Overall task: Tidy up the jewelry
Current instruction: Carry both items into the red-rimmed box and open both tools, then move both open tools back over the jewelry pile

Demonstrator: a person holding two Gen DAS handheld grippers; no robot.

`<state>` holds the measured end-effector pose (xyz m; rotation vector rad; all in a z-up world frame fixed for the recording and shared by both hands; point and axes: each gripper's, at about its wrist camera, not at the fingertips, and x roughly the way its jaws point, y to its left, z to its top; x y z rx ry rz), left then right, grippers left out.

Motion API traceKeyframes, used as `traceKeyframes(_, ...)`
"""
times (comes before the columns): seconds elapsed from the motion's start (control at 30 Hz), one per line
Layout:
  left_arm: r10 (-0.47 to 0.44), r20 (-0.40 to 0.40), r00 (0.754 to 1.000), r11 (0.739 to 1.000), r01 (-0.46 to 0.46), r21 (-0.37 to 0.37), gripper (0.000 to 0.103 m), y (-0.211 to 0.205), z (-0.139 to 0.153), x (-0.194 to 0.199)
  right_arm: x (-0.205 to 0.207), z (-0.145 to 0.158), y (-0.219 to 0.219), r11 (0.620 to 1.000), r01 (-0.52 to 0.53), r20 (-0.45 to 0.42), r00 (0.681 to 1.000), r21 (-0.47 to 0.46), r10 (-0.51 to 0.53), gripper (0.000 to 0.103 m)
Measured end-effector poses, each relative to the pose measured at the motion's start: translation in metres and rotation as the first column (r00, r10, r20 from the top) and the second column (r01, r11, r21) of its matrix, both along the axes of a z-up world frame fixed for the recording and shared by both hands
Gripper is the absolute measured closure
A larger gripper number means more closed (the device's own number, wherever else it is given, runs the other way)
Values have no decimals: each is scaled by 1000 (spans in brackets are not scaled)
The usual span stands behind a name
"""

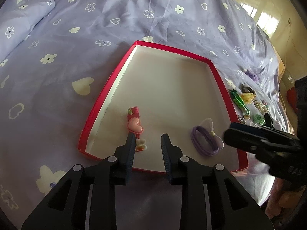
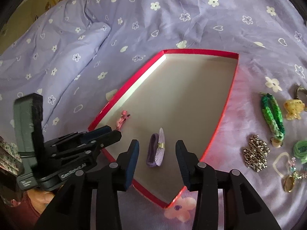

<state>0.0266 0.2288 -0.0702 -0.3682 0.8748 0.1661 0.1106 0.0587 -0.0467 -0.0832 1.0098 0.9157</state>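
Where it lies open, red box (image 1: 107, 95) holds pink clip (image 1: 135, 123), purple scrunchie (image 2: 156, 150).

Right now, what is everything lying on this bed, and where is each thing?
Box: one, red rim, pale inside, shallow, open, on the bedspread.
Hair clip: one, pink, inside the box near its left wall.
Hair tie: one, purple with a pale bow, inside the box toward its near right.
Braided band: one, green, on the bedspread right of the box.
Chain: one pile, silver-coloured, right of the box, nearer than the band.
Yellow clip: one, right of the band.
Bedspread: one, lilac with white flowers and hearts, under everything.
Left gripper: black, open, over the box by the hair clip.
Right gripper: black, open, fingers either side of the hair tie.
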Motion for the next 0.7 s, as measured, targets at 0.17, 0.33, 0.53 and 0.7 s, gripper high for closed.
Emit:
traceKeyframes(0.17, 4, -6, 1000, 1000, -4, 8, 78, -1, 0, -1, -2, 10, -20, 999, 33, 2, 999, 33, -33, 61)
traceKeyframes(0.33, 16, 6, 1000, 1000, -16, -1, 73, -3, 9, -7, -2, 20, -55, 993, 95, 7, 995, 70, -96, 59)
traceKeyframes(0.53, -6, 52, 999, 1000, 6, -3, 66, -18, 35, -13, 2, 25, -106, 977, 195, 12, 980, 82, -197, 55)
traceKeyframes(0.7, -57, 84, 995, 998, 57, 6, 57, -44, 57, -6, 7, 24, -150, 955, 285, 5, 958, 86, -286, 52)
